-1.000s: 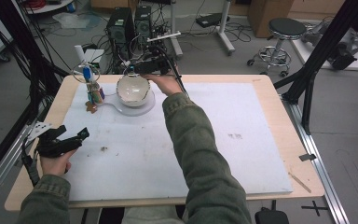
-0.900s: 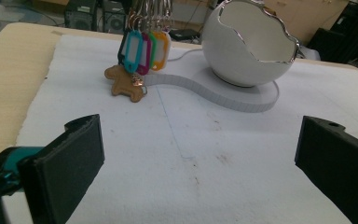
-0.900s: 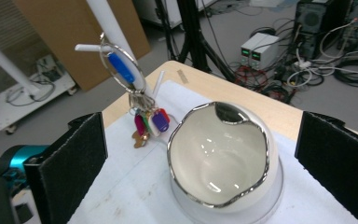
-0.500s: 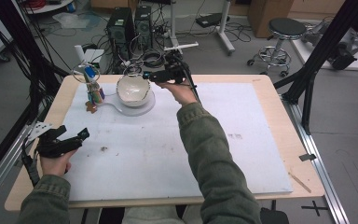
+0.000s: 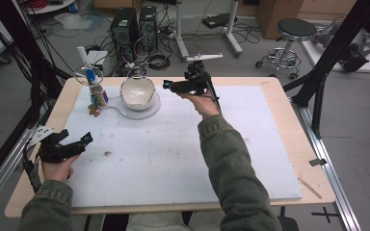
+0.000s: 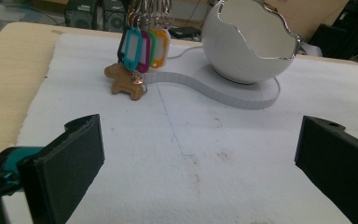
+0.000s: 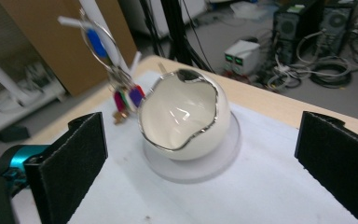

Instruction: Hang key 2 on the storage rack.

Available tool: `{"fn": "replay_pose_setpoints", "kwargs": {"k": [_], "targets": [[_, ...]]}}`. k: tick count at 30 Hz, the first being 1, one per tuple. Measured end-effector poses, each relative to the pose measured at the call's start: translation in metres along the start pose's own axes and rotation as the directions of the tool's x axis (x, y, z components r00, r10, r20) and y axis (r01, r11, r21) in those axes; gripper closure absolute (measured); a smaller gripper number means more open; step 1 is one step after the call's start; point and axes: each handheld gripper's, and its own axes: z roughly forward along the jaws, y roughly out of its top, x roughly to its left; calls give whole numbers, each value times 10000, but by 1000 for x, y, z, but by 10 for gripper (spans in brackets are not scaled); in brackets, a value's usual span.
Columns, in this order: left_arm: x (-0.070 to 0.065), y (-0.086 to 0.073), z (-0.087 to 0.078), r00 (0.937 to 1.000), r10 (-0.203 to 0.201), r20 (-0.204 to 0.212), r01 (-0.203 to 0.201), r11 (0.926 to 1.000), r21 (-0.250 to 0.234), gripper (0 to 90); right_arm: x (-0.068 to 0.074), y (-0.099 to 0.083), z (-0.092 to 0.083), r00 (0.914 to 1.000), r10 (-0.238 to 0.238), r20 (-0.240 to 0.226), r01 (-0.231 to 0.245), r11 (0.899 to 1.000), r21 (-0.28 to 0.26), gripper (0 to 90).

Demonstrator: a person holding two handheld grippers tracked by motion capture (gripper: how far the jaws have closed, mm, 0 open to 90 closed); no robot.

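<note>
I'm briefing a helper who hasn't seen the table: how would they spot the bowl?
Look to the far left part of the white mat. There a bowl sits on a round white base, right of the hanging key tags. It is white, egg-shaped, with a jagged silver rim.

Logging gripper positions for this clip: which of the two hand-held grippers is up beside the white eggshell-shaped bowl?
The right gripper, held open in the air just right of the white eggshell-shaped bowl. The left gripper, also open, sits far back near the table's near-left edge.

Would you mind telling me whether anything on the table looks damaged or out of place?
The white bowl has a jagged, eggshell-like rim, but its silver edging suggests design rather than breakage. It sits upright on its white base. The mat has a few brownish stains. Otherwise nothing stands out; the key tags hang tidily beside it.
</note>
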Motion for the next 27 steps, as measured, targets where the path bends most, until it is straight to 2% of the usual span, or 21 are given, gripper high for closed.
{"fn": "replay_pose_setpoints", "kwargs": {"k": [2,9,14,18,27], "targets": [[0,0,0,10000,14,15,-14,10000,-5,17,-2,-4,-5,10000,-14,-90,14,10000,-58,14],[0,0,0,10000,35,18,-35,10000,-5,17,-12,-21,-23,9998,15,213,-13,10000,-88,14],[0,0,0,10000,52,6,-52,10000,4,17,-18,-35,-33,9972,-96,738,106,9999,-125,14],[0,0,1,10000,46,8,-46,10000,17,17,-21,-46,-38,9918,-461,1189,457,9989,62,13],[-1,-1,1,9999,110,53,-111,9999,119,17,-30,-70,-56,9893,-248,1435,263,9996,-87,14]]}}
